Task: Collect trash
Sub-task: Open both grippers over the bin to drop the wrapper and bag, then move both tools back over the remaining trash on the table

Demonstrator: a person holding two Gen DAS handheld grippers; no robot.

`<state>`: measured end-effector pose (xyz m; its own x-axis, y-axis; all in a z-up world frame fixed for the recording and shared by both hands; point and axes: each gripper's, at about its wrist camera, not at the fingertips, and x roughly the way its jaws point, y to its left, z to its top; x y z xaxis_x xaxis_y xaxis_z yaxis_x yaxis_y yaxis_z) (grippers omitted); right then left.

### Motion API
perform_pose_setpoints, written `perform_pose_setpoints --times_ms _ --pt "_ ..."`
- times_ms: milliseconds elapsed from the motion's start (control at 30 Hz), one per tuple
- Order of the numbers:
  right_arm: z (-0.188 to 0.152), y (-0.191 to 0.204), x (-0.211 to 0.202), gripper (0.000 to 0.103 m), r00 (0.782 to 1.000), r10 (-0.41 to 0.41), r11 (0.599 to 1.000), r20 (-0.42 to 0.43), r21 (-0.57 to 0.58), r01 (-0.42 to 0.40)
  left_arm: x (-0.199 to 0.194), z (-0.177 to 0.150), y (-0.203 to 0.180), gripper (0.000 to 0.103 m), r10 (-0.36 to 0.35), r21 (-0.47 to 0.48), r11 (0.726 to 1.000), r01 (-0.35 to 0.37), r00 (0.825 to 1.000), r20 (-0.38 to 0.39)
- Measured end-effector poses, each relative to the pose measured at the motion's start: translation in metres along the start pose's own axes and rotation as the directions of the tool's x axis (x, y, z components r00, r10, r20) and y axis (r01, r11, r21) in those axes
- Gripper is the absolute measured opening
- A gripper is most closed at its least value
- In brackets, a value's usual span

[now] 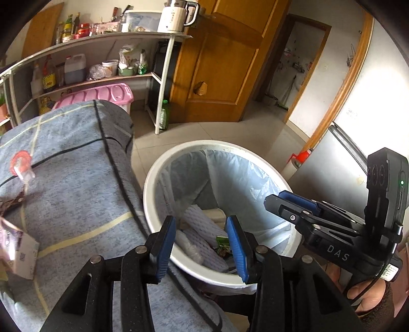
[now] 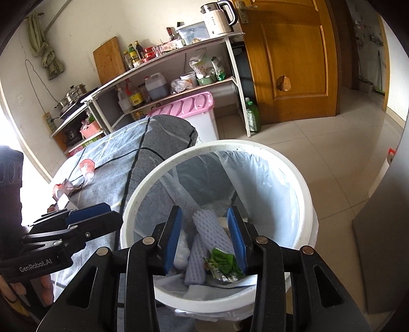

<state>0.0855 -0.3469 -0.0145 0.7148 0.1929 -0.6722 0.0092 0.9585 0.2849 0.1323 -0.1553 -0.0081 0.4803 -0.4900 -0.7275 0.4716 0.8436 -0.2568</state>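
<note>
A white trash bin (image 1: 153,176) (image 2: 304,201) with a clear liner stands on the floor beside a cloth-covered table (image 1: 76,163) (image 2: 112,178). Inside lie white foam netting (image 1: 202,224) (image 2: 209,227) and a green wrapper (image 2: 222,263) (image 1: 222,241). My left gripper (image 1: 201,249) is open and empty above the bin's near rim; it also shows in the right wrist view (image 2: 102,217). My right gripper (image 2: 206,238) is open and empty over the bin, seen from the left (image 1: 283,201). On the table lie a red plastic cap piece (image 1: 21,161) (image 2: 87,167), crumpled wrappers (image 2: 66,189) and a small carton (image 1: 23,252).
A shelf rack (image 1: 163,84) (image 2: 235,74) with bottles, jars and a kettle (image 1: 176,18) stands behind. A pink-lidded box (image 1: 102,94) (image 2: 189,107) and a green bottle (image 1: 164,115) (image 2: 252,118) sit by it. A wooden door (image 1: 225,63) (image 2: 296,58) is at the back; a grey panel (image 2: 378,255) leans on the right.
</note>
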Motion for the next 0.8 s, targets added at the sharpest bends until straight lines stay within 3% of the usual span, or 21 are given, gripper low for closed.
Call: perform_pose_setpoints --times_ms 400,800 --pt "-0.001 0.043 -0.007 0.038 0.997 0.065 0.998 0.028 -0.029 -0.064 -0.060 -0.014 0.040 0.042 0.066 -0.071 0.996 -0.059 0.993 0.097" --pt "-0.010 0.102 0.004 0.038 0.988 0.155 0.983 0.000 -0.097 -0.154 -0.112 -0.045 0.098 0.042 0.185 -0.185 0.970 -0.155 0.971 0.153"
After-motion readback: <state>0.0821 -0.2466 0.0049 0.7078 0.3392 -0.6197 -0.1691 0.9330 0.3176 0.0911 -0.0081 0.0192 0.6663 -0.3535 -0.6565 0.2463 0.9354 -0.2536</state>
